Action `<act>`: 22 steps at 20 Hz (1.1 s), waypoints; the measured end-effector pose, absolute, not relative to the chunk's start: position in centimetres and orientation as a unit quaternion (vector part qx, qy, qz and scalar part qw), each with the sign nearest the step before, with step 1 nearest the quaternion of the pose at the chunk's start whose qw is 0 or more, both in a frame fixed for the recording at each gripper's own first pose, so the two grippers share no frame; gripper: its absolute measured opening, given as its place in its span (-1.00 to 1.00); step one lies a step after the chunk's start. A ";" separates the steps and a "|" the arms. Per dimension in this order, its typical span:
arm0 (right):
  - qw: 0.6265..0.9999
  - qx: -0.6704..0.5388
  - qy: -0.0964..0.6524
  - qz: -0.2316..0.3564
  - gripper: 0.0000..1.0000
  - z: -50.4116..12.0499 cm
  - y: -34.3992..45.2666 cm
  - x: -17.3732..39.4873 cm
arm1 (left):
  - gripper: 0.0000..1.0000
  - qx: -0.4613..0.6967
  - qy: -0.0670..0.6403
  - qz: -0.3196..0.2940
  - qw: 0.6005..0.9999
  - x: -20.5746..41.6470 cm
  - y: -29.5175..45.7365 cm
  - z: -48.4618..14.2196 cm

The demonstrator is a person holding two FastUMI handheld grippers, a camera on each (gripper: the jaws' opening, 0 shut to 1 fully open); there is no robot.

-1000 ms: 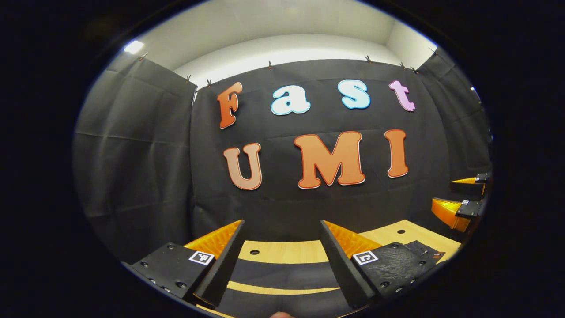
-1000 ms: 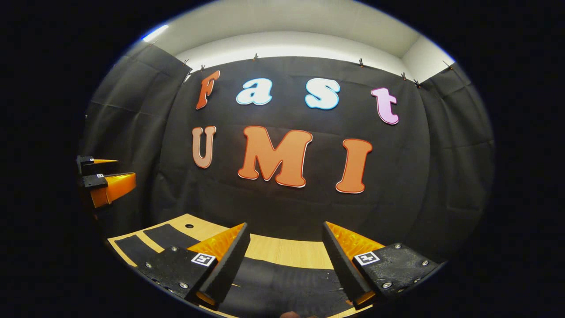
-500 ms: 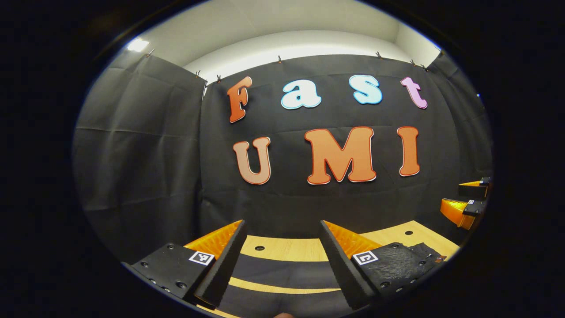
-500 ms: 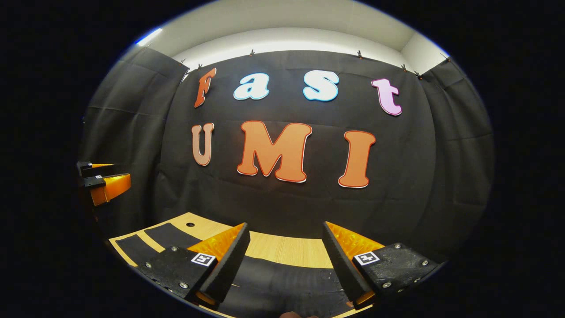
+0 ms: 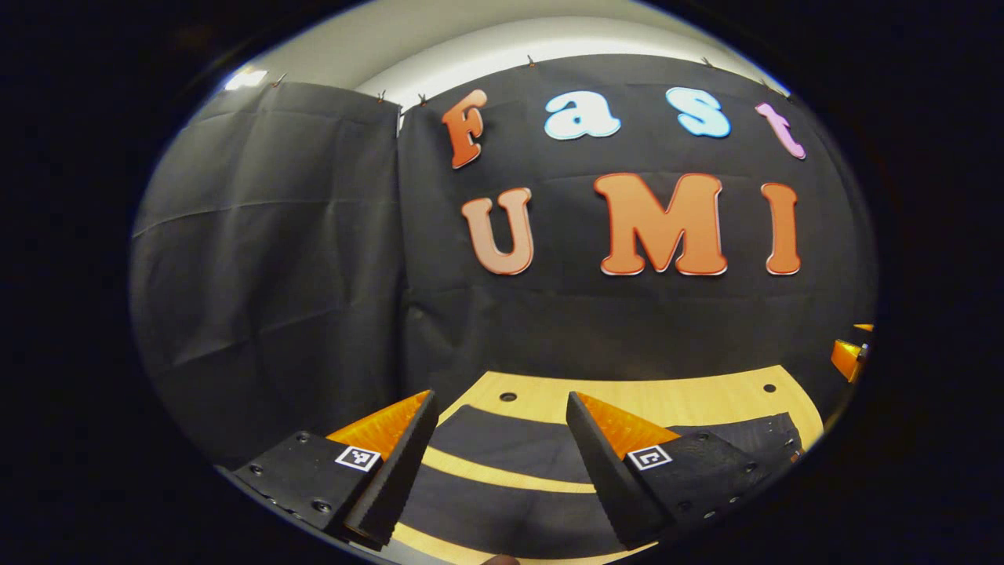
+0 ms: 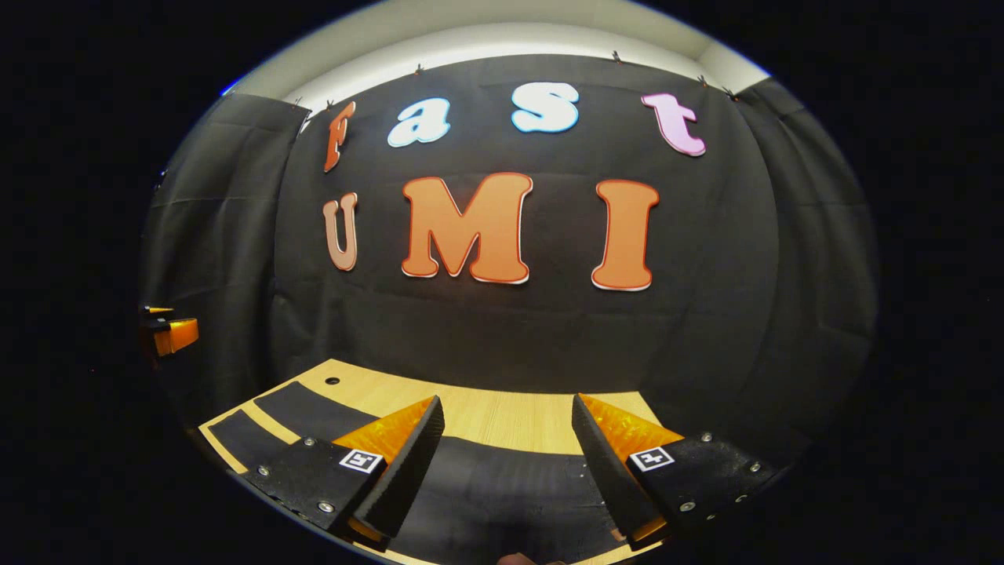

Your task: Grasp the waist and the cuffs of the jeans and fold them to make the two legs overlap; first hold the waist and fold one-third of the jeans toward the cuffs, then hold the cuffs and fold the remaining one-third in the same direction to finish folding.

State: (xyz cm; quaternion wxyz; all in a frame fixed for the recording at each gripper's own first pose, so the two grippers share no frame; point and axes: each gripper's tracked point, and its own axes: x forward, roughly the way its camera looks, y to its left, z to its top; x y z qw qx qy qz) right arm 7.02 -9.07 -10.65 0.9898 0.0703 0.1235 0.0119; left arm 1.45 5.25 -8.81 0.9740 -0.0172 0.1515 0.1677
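Jaws wide apart on both tools, nothing between them: left gripper (image 5: 500, 459) at bottom centre of the left gripper view, right gripper (image 6: 506, 463) at bottom centre of the right gripper view. Dark denim jeans (image 5: 502, 439) lie flat on the pale wooden desk (image 5: 667, 396), showing as two dark legs with a strip of wood between them in the lower middle of the left gripper view; in the right gripper view the dark cloth runs under the jaws and out to the lower left. Judged: both tools held above the garment, apart along its length, one for the waist end and one for the cuffs; which end is which cannot be told. No grasp made yet. Against 1.0 s ago: both views pitched down, wall sits higher in frame, more desk and denim visible; other gripper has slid toward the frame edge in each view.
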 end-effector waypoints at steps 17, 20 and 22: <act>0.887 0.214 0.368 -0.178 0.95 -27.5 -18.0 0.4 | 0.96 -0.209 0.416 0.246 0.850 -2.0 18.9 -29.9; 0.847 0.281 0.394 -0.221 0.96 -30.6 -18.5 0.2 | 0.97 -0.247 0.467 0.262 0.808 -1.5 20.7 -34.5; 0.824 0.307 0.420 -0.224 0.96 -32.2 -18.2 -0.3 | 0.96 -0.250 0.499 0.270 0.785 -1.5 21.5 -36.2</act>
